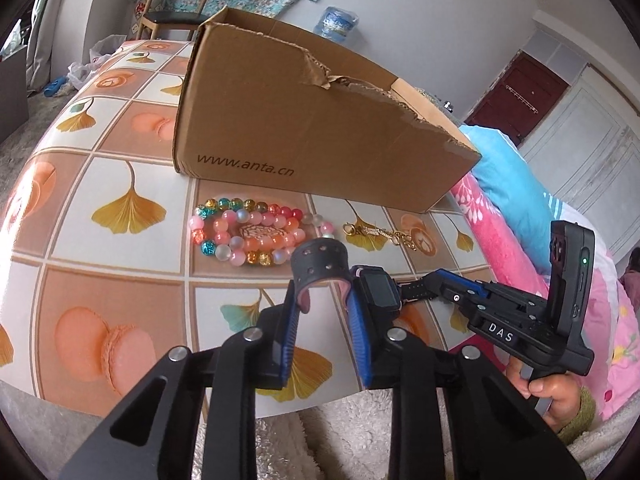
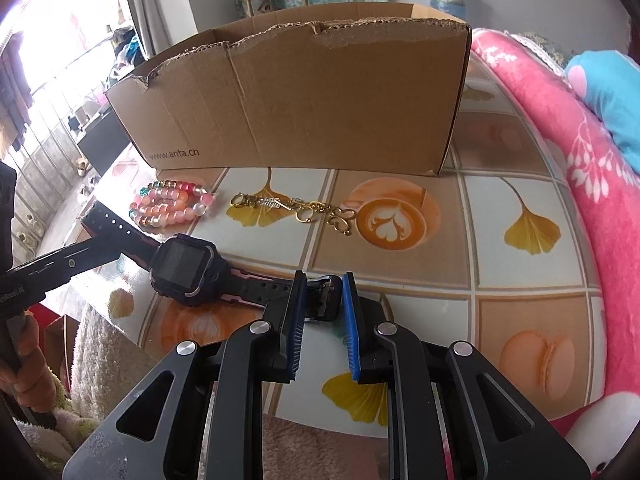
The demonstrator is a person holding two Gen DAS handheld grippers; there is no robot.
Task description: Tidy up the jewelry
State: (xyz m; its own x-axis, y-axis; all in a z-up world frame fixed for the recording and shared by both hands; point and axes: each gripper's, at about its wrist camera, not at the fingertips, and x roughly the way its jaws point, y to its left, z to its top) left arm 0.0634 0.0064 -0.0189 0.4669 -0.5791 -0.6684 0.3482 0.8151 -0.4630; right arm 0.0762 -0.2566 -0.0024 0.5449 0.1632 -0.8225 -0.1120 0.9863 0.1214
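Black smartwatch with dark square screen and perforated rubber strap (image 2: 182, 270) lies stretched across the lower middle of the table in the right wrist view, face up; one strap end runs up-left, the buckle end runs right.

Right gripper (image 2: 322, 280), lower centre of its own view: blue-padded fingers (image 2: 294, 320) straddle the buckle end of the strap, closed in on it from both sides, grasping it.

Left gripper (image 1: 324, 292), lower centre of the left wrist view: its blue pads sit on either side of the curled strap end, watch body (image 1: 380, 288) pressed against the right-hand pad. Jaws look partly parted around the strap loop; cannot tell whether they pinch it or just bracket it.

Tablecloth with ginkgo-leaf and macaron tile print (image 1: 120, 208) covers the table.

Beaded bracelets in pink, orange, teal and gold glass beads (image 1: 252, 232) are piled at centre frame, just in front of the box. Thin gold chain bracelet with clasp and charm (image 2: 296, 208) lies right of the beads, apart from them.

Open brown cardboard box with torn top edge, printed "www.anta.cn" (image 2: 320, 96), stands across the upper middle, behind all the jewelry.

Pink floral blanket (image 2: 580, 160) fills the right edge.
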